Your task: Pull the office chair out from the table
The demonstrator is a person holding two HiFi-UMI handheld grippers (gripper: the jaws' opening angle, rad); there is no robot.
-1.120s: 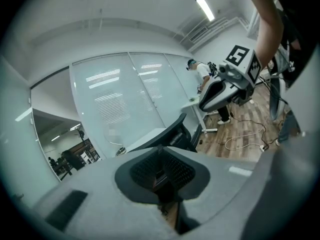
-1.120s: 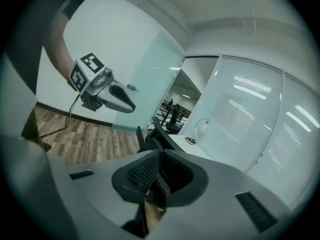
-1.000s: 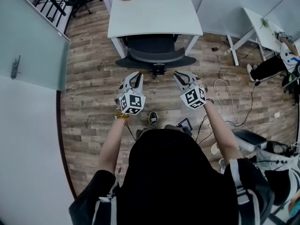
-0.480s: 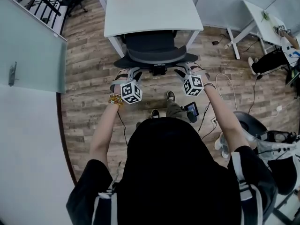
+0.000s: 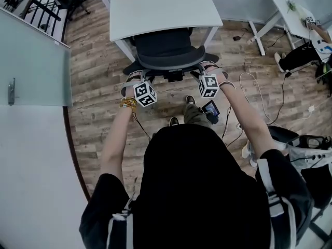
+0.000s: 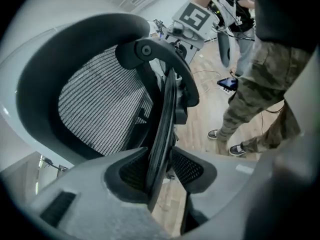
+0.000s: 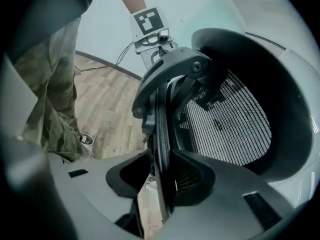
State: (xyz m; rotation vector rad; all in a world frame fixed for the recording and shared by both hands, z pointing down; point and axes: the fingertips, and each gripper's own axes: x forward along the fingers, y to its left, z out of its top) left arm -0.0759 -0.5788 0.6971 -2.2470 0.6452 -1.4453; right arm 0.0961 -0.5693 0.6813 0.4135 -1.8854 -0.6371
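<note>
Under the near edge of the tabletop (image 5: 161,9), the office chair (image 5: 168,60) sits tucked in, its seat partly beneath the white top and its backrest (image 6: 100,104) on the person's side. The left gripper (image 5: 137,80) has its jaws closed narrow on the backrest's left rim (in the left gripper view the thin black edge runs straight between the pads). The right gripper (image 5: 203,70) pinches the right rim in the same way.

The likely trouble is grip. The rim looks thin, hard and curved, so a sharp tug could slide it out of either pair of pads. A stronger pull on one side would probably swivel the chair and knock its base against a table leg (image 5: 126,50) below a near corner. The person's shoes (image 5: 174,121) stand directly behind, and a cable (image 5: 258,105) lies on the floor to the right, where the base could snag.
</note>
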